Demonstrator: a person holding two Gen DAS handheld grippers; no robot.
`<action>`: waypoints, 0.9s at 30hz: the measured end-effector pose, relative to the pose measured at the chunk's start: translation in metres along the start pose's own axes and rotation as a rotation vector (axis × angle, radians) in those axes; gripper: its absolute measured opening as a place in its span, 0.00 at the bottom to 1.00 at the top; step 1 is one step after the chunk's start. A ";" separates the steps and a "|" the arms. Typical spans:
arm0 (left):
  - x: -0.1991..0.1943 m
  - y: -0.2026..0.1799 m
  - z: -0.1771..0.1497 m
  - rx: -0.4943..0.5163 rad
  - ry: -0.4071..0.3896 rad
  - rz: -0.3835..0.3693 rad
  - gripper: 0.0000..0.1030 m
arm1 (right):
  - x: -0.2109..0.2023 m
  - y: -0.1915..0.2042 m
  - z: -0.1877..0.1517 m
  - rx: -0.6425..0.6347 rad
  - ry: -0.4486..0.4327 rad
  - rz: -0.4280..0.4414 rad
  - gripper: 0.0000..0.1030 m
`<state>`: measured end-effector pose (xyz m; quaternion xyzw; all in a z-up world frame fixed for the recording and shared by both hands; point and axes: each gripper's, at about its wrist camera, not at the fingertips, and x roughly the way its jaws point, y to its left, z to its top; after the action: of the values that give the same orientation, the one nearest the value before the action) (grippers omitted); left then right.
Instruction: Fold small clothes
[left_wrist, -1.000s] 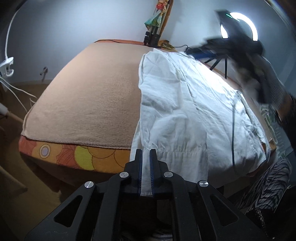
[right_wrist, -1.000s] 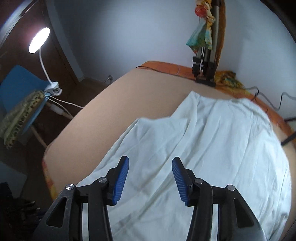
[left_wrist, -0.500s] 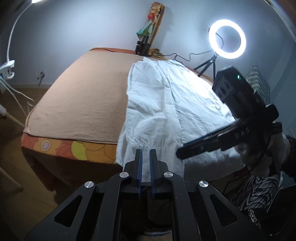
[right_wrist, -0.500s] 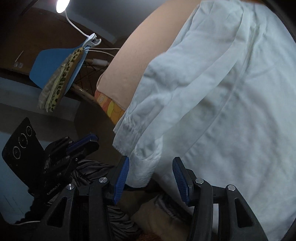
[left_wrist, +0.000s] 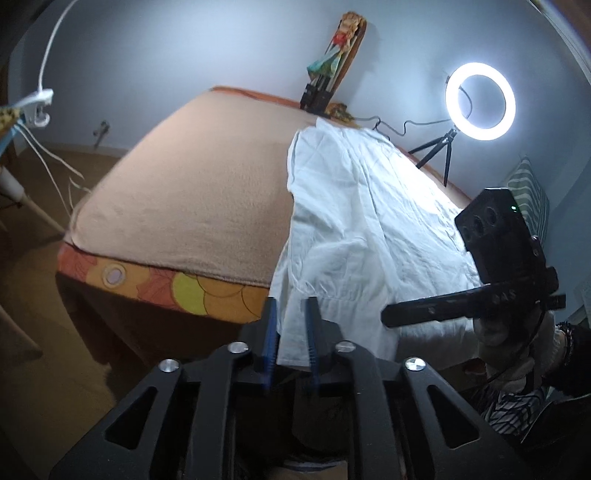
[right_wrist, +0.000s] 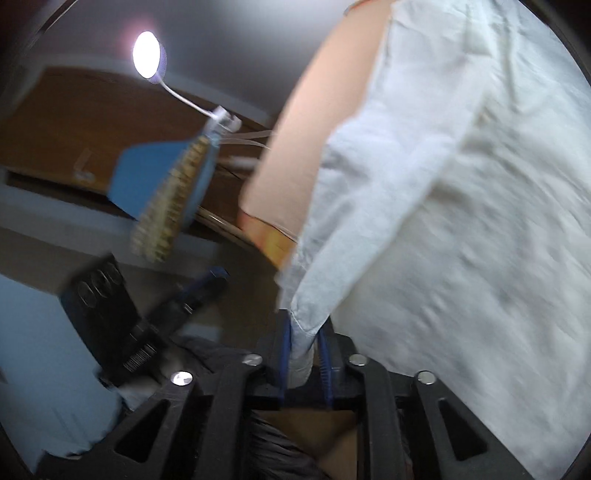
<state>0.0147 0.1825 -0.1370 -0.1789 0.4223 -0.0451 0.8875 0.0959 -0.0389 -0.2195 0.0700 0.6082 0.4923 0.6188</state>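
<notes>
Left gripper (left_wrist: 290, 325): fingers a little apart, a hanging fold of the white garment (left_wrist: 354, 229) between the blue pads; contact with the cloth not certain, so gripped or merely flanked cannot be told. Same gripper also visible at lower left of the right wrist view (right_wrist: 207, 286), blurred.

Bed (left_wrist: 192, 192), under a tan blanket, with an orange flowered band along its near edge. Clip lamp (left_wrist: 35, 107) off the bed's left side. White garment spread over the right half of the bed, its near end draped past the near edge and hanging down. Ring light (left_wrist: 479, 101) on a small tripod at the far right corner.

Right gripper (right_wrist: 304, 347): closed on a bunched fold of the garment's hanging hem (right_wrist: 301, 354), cloth squeezed between the blue pads. Seen from the left wrist view (left_wrist: 391, 317), held low over the near right part of the garment.
</notes>
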 end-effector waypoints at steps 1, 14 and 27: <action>0.005 0.000 0.000 -0.003 0.009 0.000 0.22 | -0.004 0.003 -0.001 -0.031 0.005 -0.054 0.45; 0.051 -0.007 0.011 0.058 0.096 0.038 0.34 | -0.027 0.024 0.064 -0.360 -0.116 -0.440 0.41; 0.057 0.000 0.010 0.020 0.094 -0.022 0.10 | -0.041 -0.003 0.151 -0.170 -0.054 -0.353 0.53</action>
<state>0.0586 0.1718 -0.1731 -0.1724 0.4612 -0.0673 0.8678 0.2309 0.0085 -0.1555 -0.0771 0.5505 0.4238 0.7151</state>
